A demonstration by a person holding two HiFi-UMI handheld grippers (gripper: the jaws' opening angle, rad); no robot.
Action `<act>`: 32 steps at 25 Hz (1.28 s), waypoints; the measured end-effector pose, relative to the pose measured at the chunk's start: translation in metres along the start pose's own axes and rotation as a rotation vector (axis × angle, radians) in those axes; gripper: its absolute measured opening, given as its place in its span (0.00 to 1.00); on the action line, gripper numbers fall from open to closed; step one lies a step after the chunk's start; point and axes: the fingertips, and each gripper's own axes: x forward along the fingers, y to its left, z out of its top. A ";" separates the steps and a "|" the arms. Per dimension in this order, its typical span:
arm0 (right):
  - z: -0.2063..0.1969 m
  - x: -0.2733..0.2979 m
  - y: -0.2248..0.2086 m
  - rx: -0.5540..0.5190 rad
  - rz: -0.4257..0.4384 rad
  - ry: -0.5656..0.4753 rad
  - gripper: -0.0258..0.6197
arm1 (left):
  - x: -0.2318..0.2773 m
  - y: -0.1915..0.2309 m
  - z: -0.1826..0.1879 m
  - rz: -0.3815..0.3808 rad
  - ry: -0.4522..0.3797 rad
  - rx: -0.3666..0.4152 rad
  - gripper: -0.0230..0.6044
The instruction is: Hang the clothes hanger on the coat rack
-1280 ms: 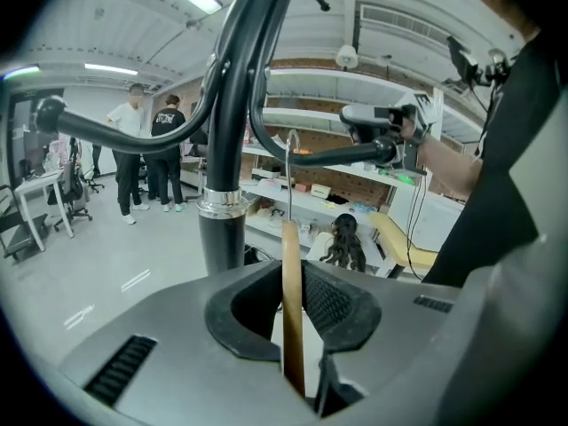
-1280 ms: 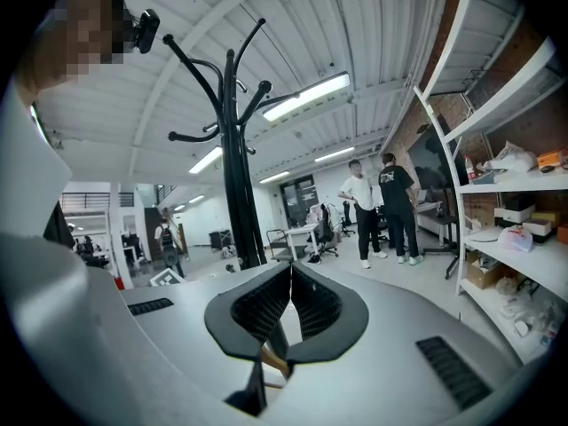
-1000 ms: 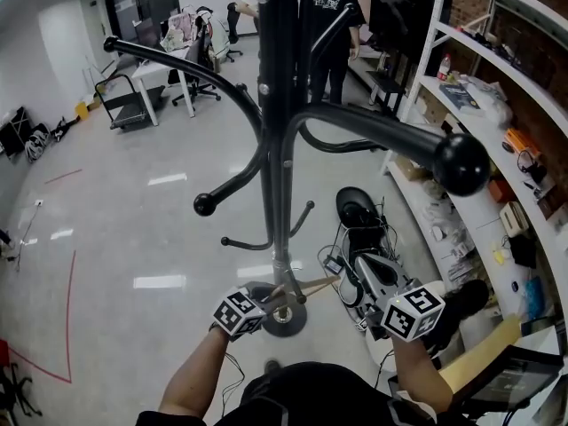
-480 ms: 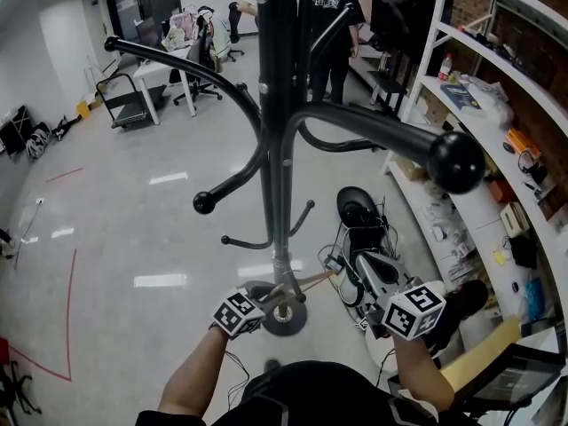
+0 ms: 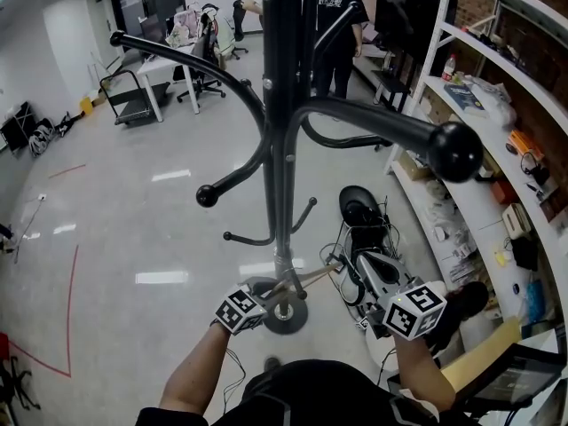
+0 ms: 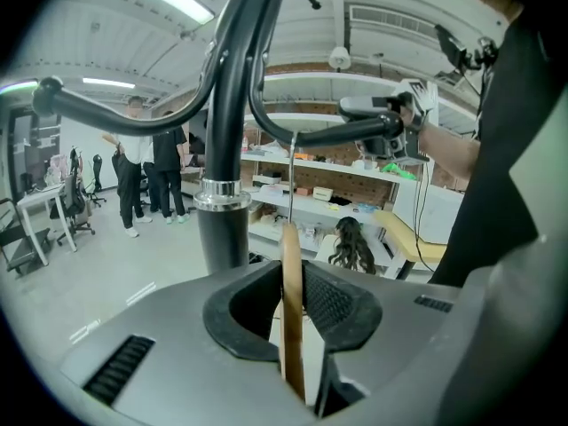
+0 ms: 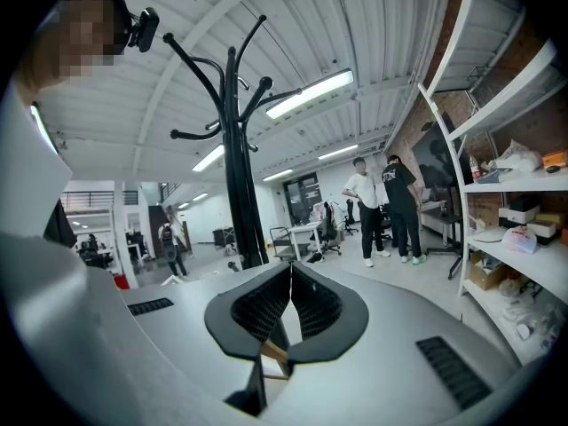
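The black coat rack (image 5: 284, 149) stands right in front of me, its curved arms spreading over its round base (image 5: 284, 316). A wooden clothes hanger (image 5: 306, 282) lies low between my two grippers. In the left gripper view the hanger (image 6: 291, 309) stands edge-on between the pads, and its metal hook (image 6: 291, 176) rises to a rack arm (image 6: 319, 136). My left gripper (image 6: 293, 282) has just eased its jaws open a little, with the pads still against the wood. My right gripper (image 7: 290, 278) is closed, with a piece of the hanger's wood (image 7: 273, 353) showing low between its pads.
White shelving (image 5: 497, 149) full of boxes runs along the right. Black gear and cables (image 5: 364, 224) lie on the floor beside the rack's base. People (image 5: 335, 25) stand at the back. A cart (image 5: 129, 105) and office chairs are far left.
The head view has shifted slightly. Both grippers and the hanger keep their places by the rack's base.
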 end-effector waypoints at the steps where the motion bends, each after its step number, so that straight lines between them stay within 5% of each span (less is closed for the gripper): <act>1: 0.000 -0.001 0.000 0.001 0.000 0.000 0.05 | 0.000 0.000 0.002 0.002 -0.011 0.002 0.13; 20: 0.003 -0.011 -0.003 -0.003 -0.007 -0.010 0.05 | 0.002 0.009 0.007 0.041 -0.042 -0.017 0.13; 23: 0.005 -0.011 -0.004 -0.005 0.001 -0.017 0.05 | -0.008 0.012 0.011 0.054 -0.066 -0.023 0.23; 28: 0.007 -0.011 -0.004 0.003 0.017 -0.026 0.05 | -0.043 0.021 0.018 0.153 -0.114 -0.030 0.30; 32: 0.010 -0.013 -0.004 0.007 0.035 -0.043 0.05 | -0.080 0.020 0.029 0.227 -0.210 -0.108 0.30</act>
